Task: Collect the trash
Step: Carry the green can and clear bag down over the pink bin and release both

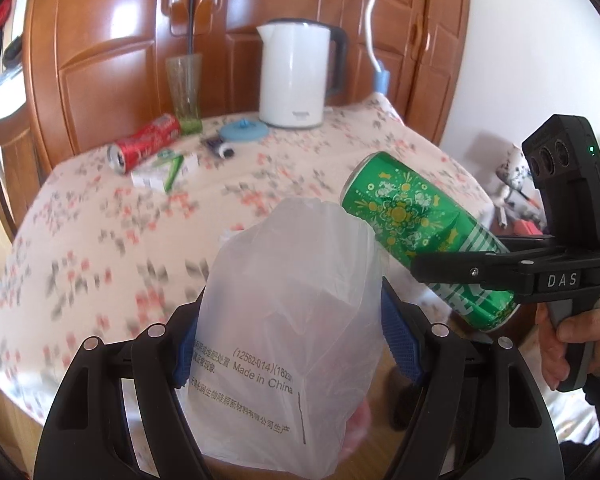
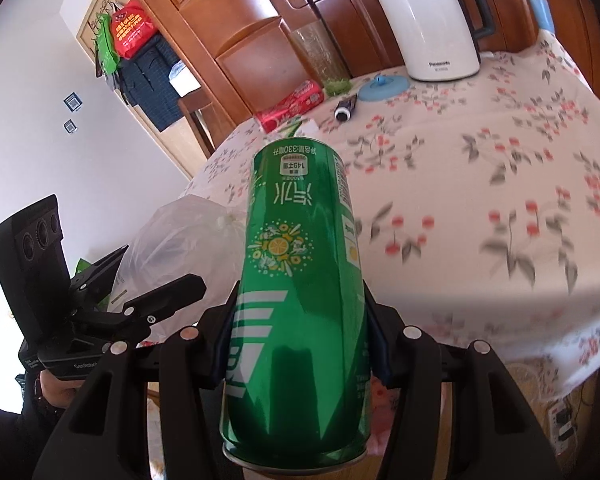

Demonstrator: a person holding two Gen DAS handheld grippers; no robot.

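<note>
Two grippers busy: the right gripper point(image 2: 300, 344) pinches a tall green aluminium soda can point(image 2: 296, 280) across its lower body, tip nearing the thin translucent white plastic bag point(image 1: 288, 320) clamped between the left gripper point(image 1: 284, 344) jaws. Light, slick, dentable; grip mid-body. Only the left view shows a red can point(image 1: 144, 144) beyond the jaws.

A green can point(image 2: 300, 312), printed with yellow lemon art and white stripes, is clamped around its lower body and held in the air, tilted, just beside the top of a translucent white bag point(image 1: 296, 320). The bag has black printed text low on its side. On the table a red can point(image 1: 144, 142) lies on its side, open end outward, touching a small green-and-white carton point(image 1: 168, 170).
</note>
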